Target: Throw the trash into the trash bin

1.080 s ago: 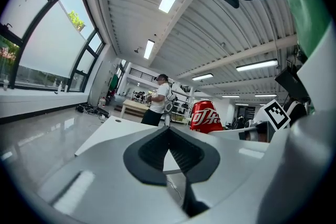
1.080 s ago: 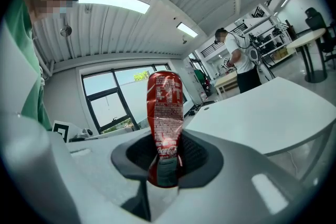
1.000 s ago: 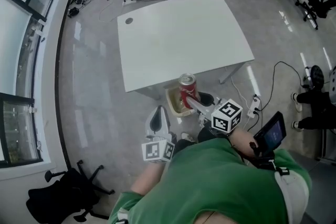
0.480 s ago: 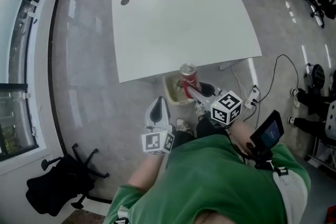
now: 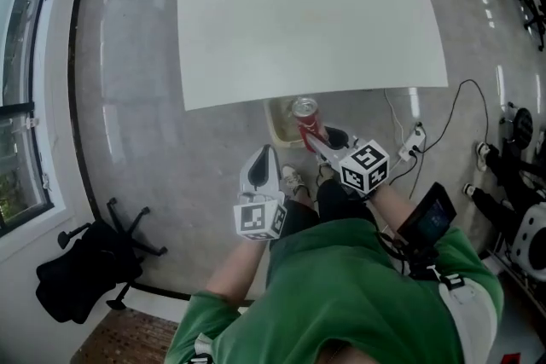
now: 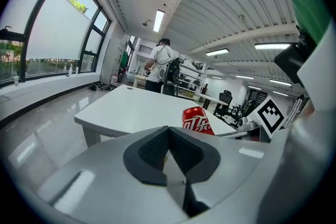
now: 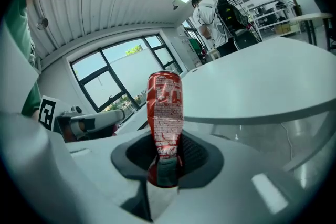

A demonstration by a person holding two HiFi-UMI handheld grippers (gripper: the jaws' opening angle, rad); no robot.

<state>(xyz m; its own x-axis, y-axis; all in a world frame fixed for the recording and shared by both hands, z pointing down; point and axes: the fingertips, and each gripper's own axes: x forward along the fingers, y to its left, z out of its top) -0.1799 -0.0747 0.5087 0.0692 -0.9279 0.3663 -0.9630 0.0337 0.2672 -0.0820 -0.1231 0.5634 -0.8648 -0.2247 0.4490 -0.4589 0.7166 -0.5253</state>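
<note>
- Head view looks steeply down on a person in a green shirt [image 5: 358, 303] who stands at the near edge of a white tabletop [image 5: 307, 13], with one claw in each hand.
- The right claw [image 5: 314, 137] grips a red can [image 5: 305, 120] by its lower end. In the right gripper view the dark pads [image 7: 195, 155] press on both sides of the can [image 7: 165, 107], whose lower part looks dented.
- The can's silver top faces up towards the head camera. It sits over the right part of a beige trash bin [image 5: 279, 129].
- The trash bin stands on the grey floor [image 5: 145, 149], partly under the near edge of the tabletop, just far of the person's feet.
- The left claw [image 5: 263, 156] is just left of the bin and of the right claw, over bare floor. In the left gripper view its jaws are together with nothing between them [image 6: 169, 145].
- From the left gripper view, the can [image 6: 198, 120] shows to the right, in front of the tabletop [image 6: 131, 107].
- A black chair [image 5: 81, 281] lies on the floor near left, by the windows.
- White cables and a power strip [image 5: 415, 141] lie on the floor to the right.
- Another person [image 6: 161, 66] stands beyond the far end of the tabletop.
</note>
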